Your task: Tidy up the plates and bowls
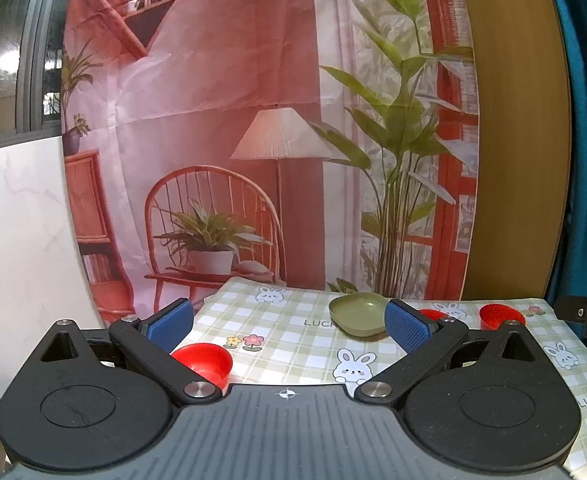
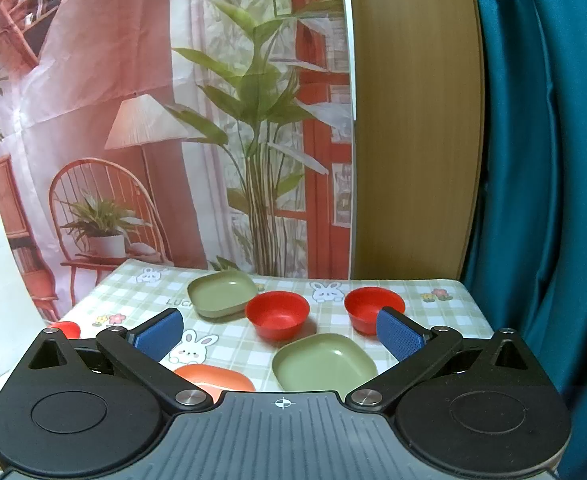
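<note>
Over the bench, both claws held wide, nothing between the pads: left claw, right claw. Probably hovering to pick a first piece, dishes scattered and unsorted. Counted from the right view: two green plates (far one, near one), one orange plate partly hidden by the claw body. Red bowls: three, middle, right, left edge. None stacked.
</note>
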Demonstrator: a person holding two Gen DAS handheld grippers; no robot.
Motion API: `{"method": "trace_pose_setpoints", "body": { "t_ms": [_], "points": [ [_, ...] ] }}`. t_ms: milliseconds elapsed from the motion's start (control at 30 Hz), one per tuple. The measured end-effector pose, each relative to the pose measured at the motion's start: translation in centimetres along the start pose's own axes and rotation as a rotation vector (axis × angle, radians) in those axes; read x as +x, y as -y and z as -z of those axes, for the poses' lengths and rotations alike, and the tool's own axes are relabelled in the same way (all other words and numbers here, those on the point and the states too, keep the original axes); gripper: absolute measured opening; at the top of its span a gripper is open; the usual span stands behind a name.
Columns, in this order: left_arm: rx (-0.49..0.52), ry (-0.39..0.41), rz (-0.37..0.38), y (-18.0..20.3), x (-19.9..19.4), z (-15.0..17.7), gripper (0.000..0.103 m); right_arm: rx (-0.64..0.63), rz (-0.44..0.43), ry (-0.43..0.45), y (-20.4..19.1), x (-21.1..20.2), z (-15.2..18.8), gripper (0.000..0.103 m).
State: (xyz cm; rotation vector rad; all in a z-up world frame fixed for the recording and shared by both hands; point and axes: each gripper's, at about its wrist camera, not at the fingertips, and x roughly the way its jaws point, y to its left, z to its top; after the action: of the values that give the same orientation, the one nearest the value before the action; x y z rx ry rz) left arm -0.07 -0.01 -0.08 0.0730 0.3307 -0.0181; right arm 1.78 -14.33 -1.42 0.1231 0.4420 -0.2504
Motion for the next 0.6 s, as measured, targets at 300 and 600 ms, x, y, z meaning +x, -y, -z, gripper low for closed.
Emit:
{"method": "trace_pose_setpoints", "body": {
  "t_ms": [300,600],
  "points": [
    [-0.003,-0.003,0.002,0.10,0.11,0.13,0.103,0.000,0.001,0.003,0.01,0.00,0.10,0.103],
    [-0.004,-0.002,0.003,0.04,0.10,0.30,0.103,0.001,0.002,0.006,-0.11,-0.19,-0.20,0.103]
  ]
}}
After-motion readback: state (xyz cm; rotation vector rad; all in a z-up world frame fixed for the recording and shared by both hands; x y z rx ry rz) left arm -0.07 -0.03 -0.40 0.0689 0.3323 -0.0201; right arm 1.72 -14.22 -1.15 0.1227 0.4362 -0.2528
